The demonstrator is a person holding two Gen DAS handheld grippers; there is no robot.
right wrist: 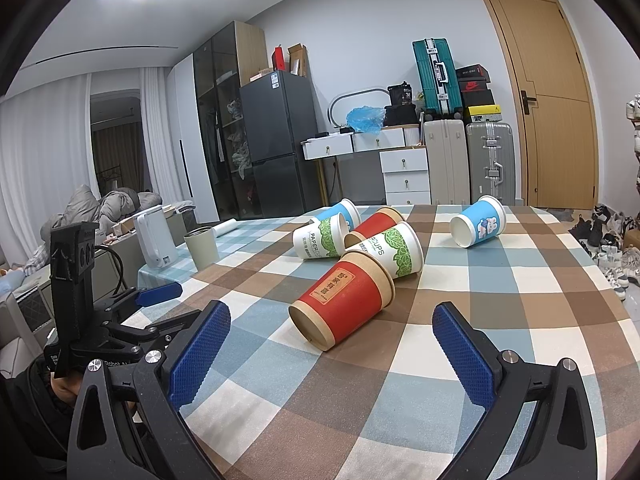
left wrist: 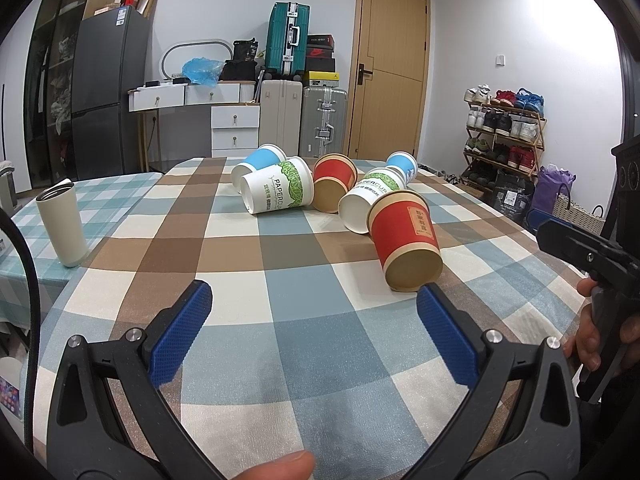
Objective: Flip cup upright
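Several paper cups lie on their sides on the checked tablecloth. The nearest is a red cup, base towards me; in the right wrist view this red cup lies just ahead between the fingers. Behind it lie two green-leaf cups, another red cup and two blue cups. My left gripper is open and empty, the red cup just beyond its right finger. My right gripper is open and empty.
A beige tumbler stands upright at the table's left; it also shows in the right wrist view beside a white kettle. The other gripper shows at the right edge and at the left. Suitcases, drawers and a door stand behind.
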